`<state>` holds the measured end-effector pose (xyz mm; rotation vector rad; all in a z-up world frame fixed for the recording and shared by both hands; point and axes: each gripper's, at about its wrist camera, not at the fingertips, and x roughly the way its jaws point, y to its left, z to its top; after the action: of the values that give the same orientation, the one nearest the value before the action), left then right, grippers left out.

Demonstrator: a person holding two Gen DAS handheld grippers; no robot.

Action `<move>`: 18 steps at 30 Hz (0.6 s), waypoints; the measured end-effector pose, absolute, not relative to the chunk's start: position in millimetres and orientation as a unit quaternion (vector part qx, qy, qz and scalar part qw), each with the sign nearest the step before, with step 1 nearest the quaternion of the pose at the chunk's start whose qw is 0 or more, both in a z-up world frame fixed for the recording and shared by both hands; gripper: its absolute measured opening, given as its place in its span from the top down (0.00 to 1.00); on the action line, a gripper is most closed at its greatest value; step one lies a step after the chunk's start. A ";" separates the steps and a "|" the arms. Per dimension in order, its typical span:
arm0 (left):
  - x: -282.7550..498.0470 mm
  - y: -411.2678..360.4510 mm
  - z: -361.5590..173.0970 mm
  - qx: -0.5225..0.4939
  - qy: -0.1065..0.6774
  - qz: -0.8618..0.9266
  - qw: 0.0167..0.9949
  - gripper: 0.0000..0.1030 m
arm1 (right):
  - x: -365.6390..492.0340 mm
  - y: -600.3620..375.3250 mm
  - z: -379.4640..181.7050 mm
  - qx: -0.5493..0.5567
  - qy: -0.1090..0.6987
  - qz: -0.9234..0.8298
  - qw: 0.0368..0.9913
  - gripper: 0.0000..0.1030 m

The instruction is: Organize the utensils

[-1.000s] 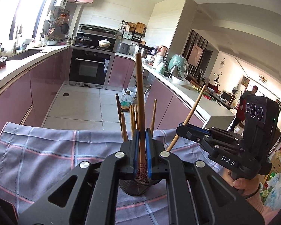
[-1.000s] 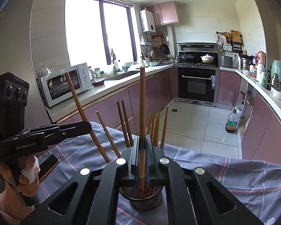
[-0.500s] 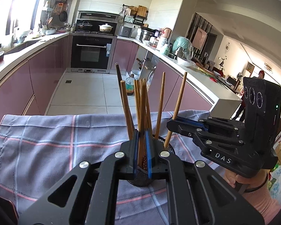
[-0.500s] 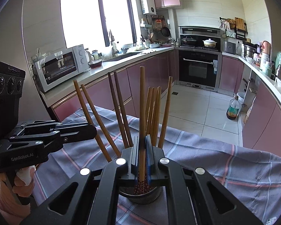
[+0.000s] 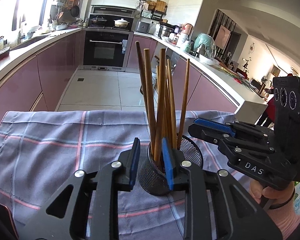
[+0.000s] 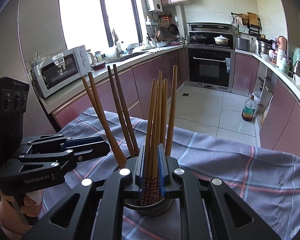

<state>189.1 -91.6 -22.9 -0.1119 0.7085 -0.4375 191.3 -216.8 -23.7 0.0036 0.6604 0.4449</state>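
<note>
Left wrist view: the left gripper (image 5: 151,164) has just spread above the cup (image 5: 170,172); the right gripper (image 6: 151,167) has just parted slightly around chopsticks (image 6: 154,132), not pinching.

Chopsticks (image 5: 160,108) stand in holder (image 5: 150,178) (on cloth (image 5: 50,144)).

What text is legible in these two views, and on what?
"DAS": white letters on the side of the right tongs, left wrist view.
"GenRobot.AI": white on the side of the left tongs, right wrist view.
Print on the left camera housing, microwave dials, oven sticker, oil bottle label: too small or blurred.
</note>
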 end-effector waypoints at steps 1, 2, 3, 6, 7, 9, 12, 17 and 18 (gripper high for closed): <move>188.1 -90.5 -23.4 -0.053 0.342 -0.209 0.915 0.73 | 189.4 -216.6 -24.3 0.003 0.320 0.217 0.922 0.81; 186.5 -90.4 -24.1 -0.053 0.339 -0.206 0.916 0.68 | 188.6 -217.2 -25.5 0.005 0.318 0.217 0.923 0.76; 184.4 -89.3 -25.3 -0.052 0.336 -0.201 0.919 0.62 | 186.1 -216.5 -27.3 0.005 0.317 0.217 0.923 0.74; 178.5 -85.8 -28.6 -0.048 0.326 -0.188 0.925 0.52 | 179.7 -214.8 -28.8 0.007 0.312 0.217 0.925 0.66; 176.1 -84.6 -29.2 -0.048 0.324 -0.184 0.927 0.50 | 177.1 -214.2 -29.5 0.008 0.309 0.217 0.926 0.60; 171.3 -80.9 -31.3 -0.047 0.317 -0.174 0.931 0.41 | 173.3 -214.4 -30.6 0.010 0.302 0.213 0.929 0.54; 162.2 -75.4 -32.6 -0.045 0.305 -0.154 0.939 0.30 | 170.0 -215.1 -31.9 0.008 0.298 0.213 0.930 0.48; 144.0 -67.4 -33.2 -0.030 0.280 -0.119 0.952 0.10 | 160.2 -213.8 -38.0 0.014 0.287 0.208 0.935 0.31; 140.6 -64.9 -33.5 -0.027 0.274 -0.108 0.955 0.06 | 157.5 -214.1 -39.5 0.015 0.283 0.205 0.937 0.28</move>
<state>140.6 -64.9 -33.5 -0.0551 0.5570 -0.2193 157.5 -214.1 -39.5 0.0299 0.5782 0.4194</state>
